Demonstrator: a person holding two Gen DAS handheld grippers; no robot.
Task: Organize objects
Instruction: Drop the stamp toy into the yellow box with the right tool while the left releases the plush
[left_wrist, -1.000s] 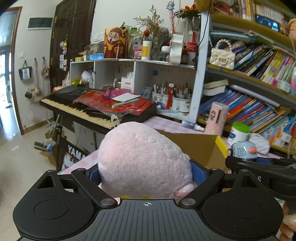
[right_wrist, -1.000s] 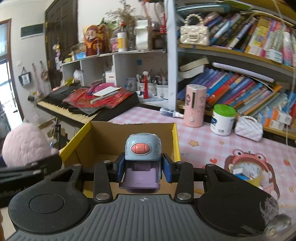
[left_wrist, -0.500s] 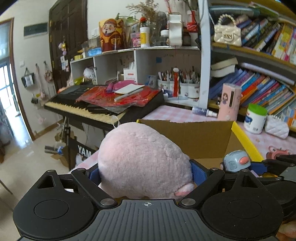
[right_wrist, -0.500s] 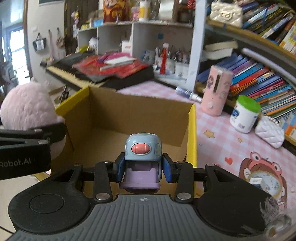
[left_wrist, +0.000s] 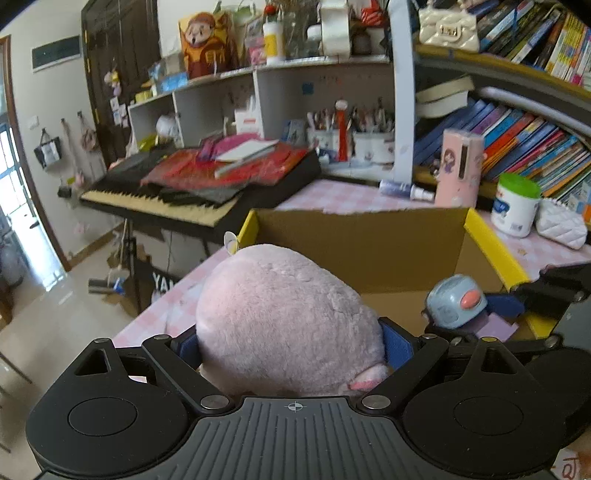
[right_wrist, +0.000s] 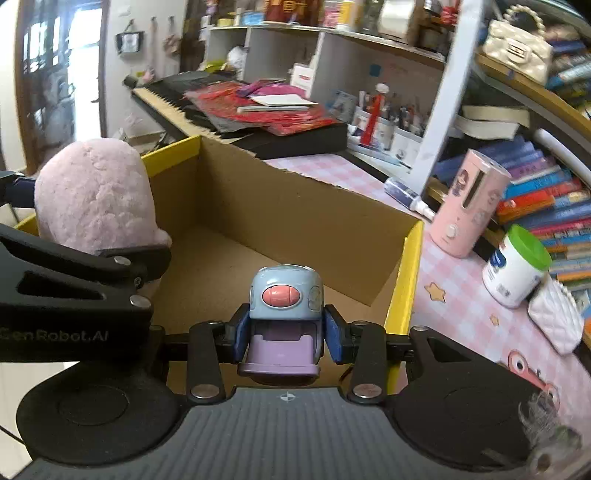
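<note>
My left gripper (left_wrist: 291, 343) is shut on a pink plush toy (left_wrist: 284, 317) and holds it over the near left edge of an open cardboard box with yellow flaps (left_wrist: 369, 243). My right gripper (right_wrist: 283, 332) is shut on a small blue and purple toy robot (right_wrist: 282, 314) and holds it above the inside of the box (right_wrist: 295, 218). The robot also shows in the left wrist view (left_wrist: 454, 301), and the plush shows in the right wrist view (right_wrist: 92, 195) at the box's left side. The box floor in view is bare.
The box stands on a pink checked tablecloth (right_wrist: 461, 295). To its right are a pink cylinder (right_wrist: 471, 203), a green-lidded white jar (right_wrist: 517, 266) and a white quilted pouch (right_wrist: 557, 317). Behind are a keyboard with red papers (left_wrist: 207, 177) and bookshelves (left_wrist: 517, 129).
Both grippers have moved forward and lower toward the box. The toy robot now hangs over the box interior and the plush is at its left edge.
</note>
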